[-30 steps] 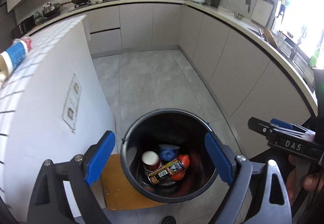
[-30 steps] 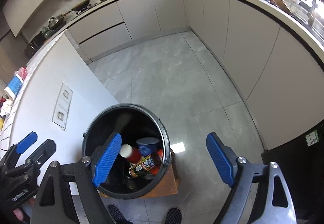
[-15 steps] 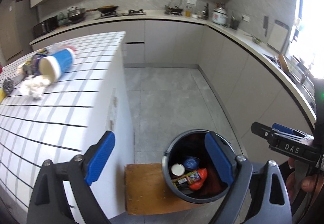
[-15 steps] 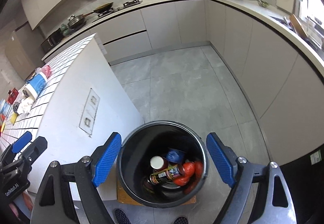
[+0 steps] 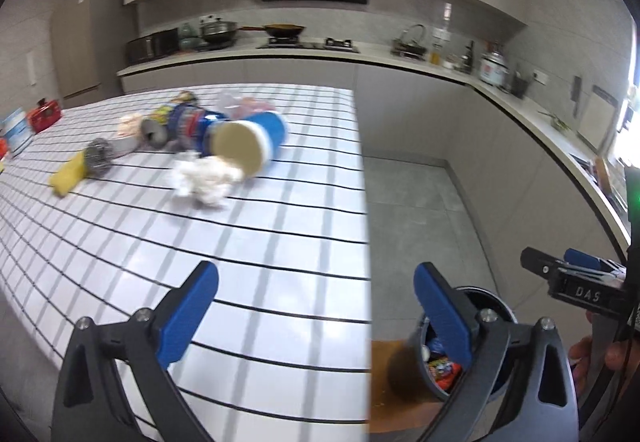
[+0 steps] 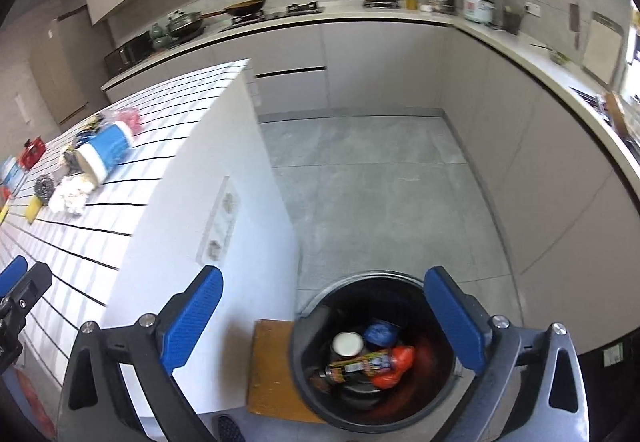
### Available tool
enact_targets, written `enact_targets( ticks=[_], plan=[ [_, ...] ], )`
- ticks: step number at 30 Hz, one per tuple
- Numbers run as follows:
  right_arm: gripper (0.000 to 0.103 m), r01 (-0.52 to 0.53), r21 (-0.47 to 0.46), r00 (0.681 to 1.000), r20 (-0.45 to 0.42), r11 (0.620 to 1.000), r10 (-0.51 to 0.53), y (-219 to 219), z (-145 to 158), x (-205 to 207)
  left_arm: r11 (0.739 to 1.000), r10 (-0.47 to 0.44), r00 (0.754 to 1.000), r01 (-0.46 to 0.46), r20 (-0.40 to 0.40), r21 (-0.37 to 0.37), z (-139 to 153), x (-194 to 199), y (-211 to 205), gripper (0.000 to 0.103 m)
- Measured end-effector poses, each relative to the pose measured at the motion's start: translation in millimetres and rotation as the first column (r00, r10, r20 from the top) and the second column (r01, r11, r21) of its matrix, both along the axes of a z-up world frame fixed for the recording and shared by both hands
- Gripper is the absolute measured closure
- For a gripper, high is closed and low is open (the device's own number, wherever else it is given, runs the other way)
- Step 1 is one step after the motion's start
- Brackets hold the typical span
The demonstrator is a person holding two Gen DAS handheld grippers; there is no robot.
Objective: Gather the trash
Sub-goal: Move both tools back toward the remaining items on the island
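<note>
Left wrist view, left claw (image 5: 312, 308): jaws opening wide, nothing between the blue pads, hanging over the near edge of the white gridded worktop (image 5: 256, 242).
Right wrist view, right claw (image 6: 322, 316): jaws also opening, gripping nothing, hanging above the bin's left rim.
Bin (image 6: 400, 414): sitting on the floor at lower centre of the frame, against the worktop's end, probably so trash drops straight in; a can and wrappers are already lying inside.
Remaining trash: blue cup (image 5: 250, 140) lying on its side, crumpled tissue (image 5: 204, 178) touching its mouth, both at upper left of centre, well apart from the left claw.
Reason for open jaws: likely readying for the next pickup.
</note>
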State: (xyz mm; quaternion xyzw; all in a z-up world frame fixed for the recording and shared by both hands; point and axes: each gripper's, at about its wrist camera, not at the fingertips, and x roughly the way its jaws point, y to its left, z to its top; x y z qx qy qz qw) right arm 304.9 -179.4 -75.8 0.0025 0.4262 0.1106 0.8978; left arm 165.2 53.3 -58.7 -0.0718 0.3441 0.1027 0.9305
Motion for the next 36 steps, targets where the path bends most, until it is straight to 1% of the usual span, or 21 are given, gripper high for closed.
enact_targets(
  ticks=[6,13,20,28,36],
  plan=[
    [0.000,-0.065,0.008,0.998,-0.005,0.998,0.065,60,6,5,0.994,0.113,0.994,-0.113,-0.006,0.014,1,-13,67,0.000],
    [0.000,-0.142,0.015,0.990,-0.003,0.990,0.142,130,15,7,0.983,0.184,0.983,-0.184,-0.005,0.019,2,-26,133,0.000],
    [0.000,-0.176,0.010,0.984,-0.002,0.984,0.177,188,22,7,0.983,0.182,0.983,-0.182,0.007,-0.002,8,-32,185,0.000],
    [0.000,-0.182,0.015,0.983,0.007,0.983,0.182,234,31,6,0.982,0.186,0.982,-0.185,0.021,-0.048,13,-31,238,0.000],
    [0.000,-0.169,0.039,0.986,0.018,0.985,0.168,272,41,4,0.988,0.151,0.988,-0.150,0.022,-0.037,20,-22,278,0.000]
  ],
)
